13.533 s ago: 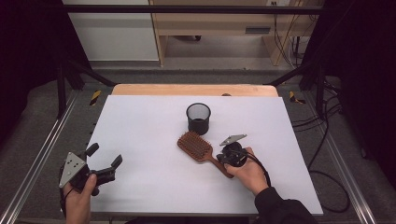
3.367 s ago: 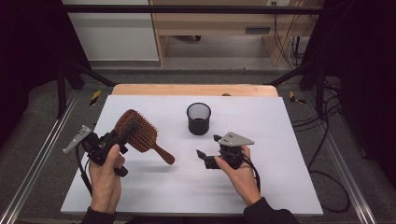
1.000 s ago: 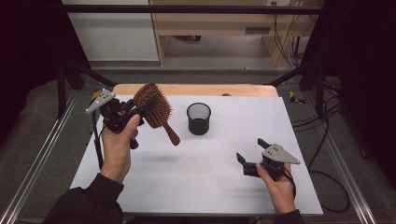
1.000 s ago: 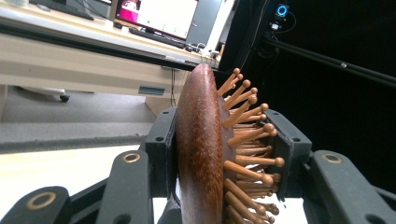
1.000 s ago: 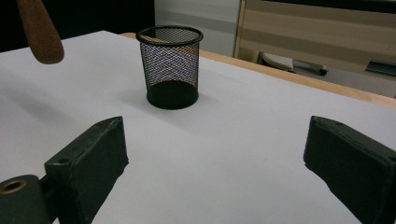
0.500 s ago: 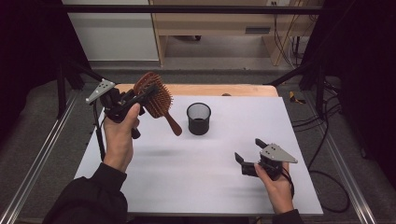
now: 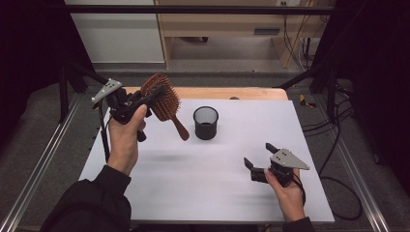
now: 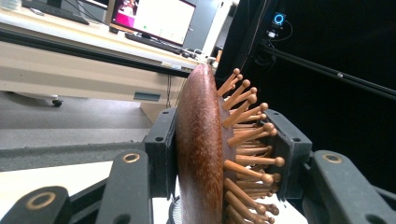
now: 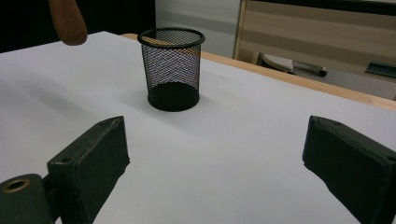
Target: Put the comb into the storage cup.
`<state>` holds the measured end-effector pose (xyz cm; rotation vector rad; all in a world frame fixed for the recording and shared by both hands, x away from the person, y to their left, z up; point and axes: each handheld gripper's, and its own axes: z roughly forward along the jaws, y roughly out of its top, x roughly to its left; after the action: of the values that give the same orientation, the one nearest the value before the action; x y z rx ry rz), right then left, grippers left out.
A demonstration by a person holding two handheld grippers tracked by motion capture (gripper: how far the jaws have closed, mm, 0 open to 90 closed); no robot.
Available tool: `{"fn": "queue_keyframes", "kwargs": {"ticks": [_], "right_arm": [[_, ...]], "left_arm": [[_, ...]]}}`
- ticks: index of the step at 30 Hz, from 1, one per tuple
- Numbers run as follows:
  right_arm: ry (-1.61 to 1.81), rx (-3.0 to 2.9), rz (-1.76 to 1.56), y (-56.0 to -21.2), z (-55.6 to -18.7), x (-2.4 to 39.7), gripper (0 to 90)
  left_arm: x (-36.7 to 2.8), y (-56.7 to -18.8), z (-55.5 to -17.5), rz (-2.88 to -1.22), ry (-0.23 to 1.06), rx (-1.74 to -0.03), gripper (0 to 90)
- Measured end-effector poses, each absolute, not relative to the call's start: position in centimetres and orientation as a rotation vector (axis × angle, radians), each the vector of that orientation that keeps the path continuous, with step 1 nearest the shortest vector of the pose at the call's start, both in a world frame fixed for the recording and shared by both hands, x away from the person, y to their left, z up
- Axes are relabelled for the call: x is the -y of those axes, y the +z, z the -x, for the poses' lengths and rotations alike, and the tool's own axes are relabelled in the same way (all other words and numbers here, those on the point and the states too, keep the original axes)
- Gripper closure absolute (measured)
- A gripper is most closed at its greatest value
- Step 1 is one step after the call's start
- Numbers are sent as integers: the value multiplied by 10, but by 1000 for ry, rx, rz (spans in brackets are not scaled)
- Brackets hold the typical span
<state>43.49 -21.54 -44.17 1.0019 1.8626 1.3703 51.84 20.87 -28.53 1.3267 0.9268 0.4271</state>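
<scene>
- The white table (image 7: 203, 193) spreads under the rig, its wooden far edge showing beyond the sheet; no brand, label or readable writing appears on anything here, and the monitor glimpsed in the left gripper view is too blurred to read.
- The left gripper (image 7: 145, 99), raised over the table's far left corner, is clamped on the head of the wooden hairbrush (image 7: 164, 104), one pad on the smooth back, one among the bristles (image 8: 243, 140).
- The brush has climbed since a second ago, handle slanting down toward the black mesh cup (image 7: 206, 123); a drop into the cup looks likely next.
- The right gripper (image 7: 261, 162) rests low near the table's right front, jaws apart and empty, having barely stirred in that time.
- The cup appears empty, though the mesh obscures its floor.
</scene>
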Motion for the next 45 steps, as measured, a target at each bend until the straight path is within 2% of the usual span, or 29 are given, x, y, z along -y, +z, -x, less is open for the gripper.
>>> {"fn": "queue_keyframes", "kwargs": {"ticks": [31,39,45], "right_arm": [[1369,-1842,-1006,-441,-434,217,73],[1368,-1856,-999,-441,-435,215,76],[1374,-1868,-999,-443,-436,213,76]], "left_arm": [[-192,-281,-532,-1240,410,-928,516],[-191,-283,-544,-1210,366,-941,515],[-189,-277,-554,-1223,384,-932,515]]}}
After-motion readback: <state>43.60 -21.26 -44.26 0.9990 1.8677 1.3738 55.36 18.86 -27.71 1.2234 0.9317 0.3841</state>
